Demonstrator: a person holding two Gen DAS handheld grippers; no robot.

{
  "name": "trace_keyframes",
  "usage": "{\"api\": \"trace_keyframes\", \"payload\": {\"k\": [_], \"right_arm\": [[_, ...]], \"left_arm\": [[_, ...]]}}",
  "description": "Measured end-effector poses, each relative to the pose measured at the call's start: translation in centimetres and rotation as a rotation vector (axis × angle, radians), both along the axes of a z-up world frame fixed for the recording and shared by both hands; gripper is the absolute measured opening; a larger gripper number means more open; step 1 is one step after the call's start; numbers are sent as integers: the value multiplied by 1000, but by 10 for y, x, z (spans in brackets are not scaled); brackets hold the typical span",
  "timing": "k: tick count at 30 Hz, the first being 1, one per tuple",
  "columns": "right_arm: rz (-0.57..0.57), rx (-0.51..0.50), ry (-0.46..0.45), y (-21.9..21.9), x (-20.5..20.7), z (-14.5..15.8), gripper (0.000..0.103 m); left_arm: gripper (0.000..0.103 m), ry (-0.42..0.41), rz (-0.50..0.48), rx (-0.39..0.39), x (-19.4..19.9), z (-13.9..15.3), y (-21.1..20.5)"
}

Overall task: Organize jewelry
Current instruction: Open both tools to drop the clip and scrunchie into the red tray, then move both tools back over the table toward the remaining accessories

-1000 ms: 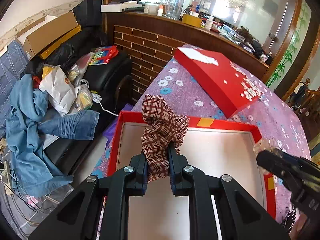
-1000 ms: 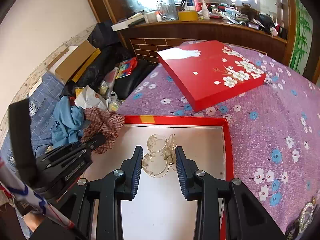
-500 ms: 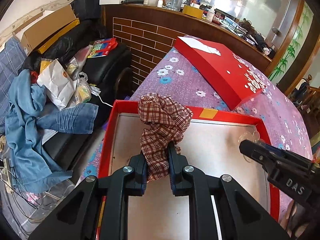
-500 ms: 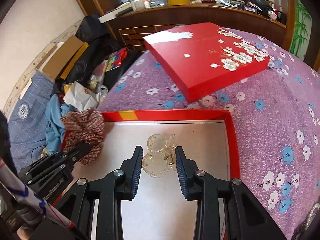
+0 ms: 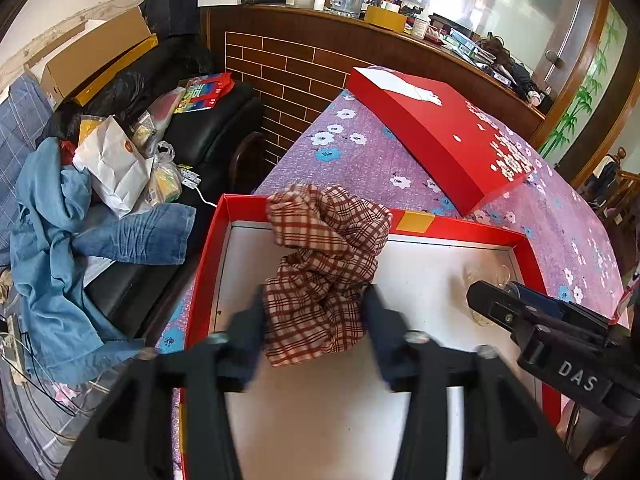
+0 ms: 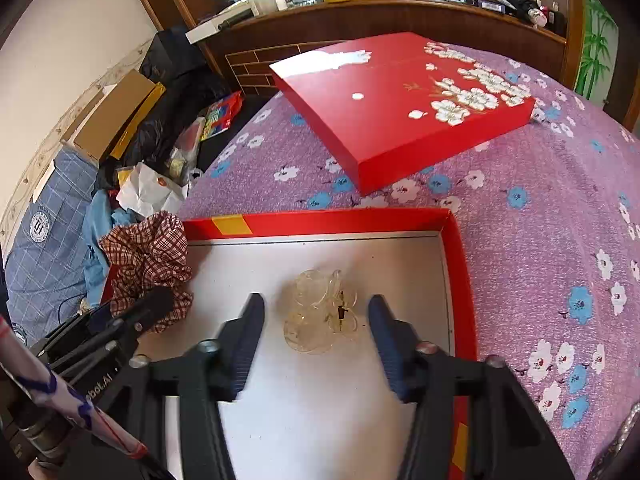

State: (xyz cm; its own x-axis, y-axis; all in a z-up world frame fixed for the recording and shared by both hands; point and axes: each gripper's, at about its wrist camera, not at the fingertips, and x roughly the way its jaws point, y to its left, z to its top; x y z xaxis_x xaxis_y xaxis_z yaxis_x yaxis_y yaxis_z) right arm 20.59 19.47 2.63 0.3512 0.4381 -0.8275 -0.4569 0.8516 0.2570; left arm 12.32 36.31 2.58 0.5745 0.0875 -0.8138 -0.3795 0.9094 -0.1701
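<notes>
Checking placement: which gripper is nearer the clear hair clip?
Right. The right gripper straddles the clear hair clip, jaws opening. The left gripper stands around the plaid scrunchie alongside.

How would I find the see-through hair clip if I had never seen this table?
Look for the open red box with the pale floor on the purple flowered tablecloth. Near its right wall, between the opening right tongs, which are not touching it, lies the clear clip. It is glassy with round petal shapes, unlike the checked cloth scrunchie at the left.
</notes>
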Motion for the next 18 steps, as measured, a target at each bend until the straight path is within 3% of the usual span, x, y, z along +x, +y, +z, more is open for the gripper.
{"api": "trace_keyframes", "payload": {"k": [9,18], "right_arm": [[3,52,-50,-19,-16,29,59],[10,118,-42,-42,-43,43,59]], "left_arm": [[53,-94,9,-20,-12,17,0],[53,-165,21,-6,-19,30,-1]]}}
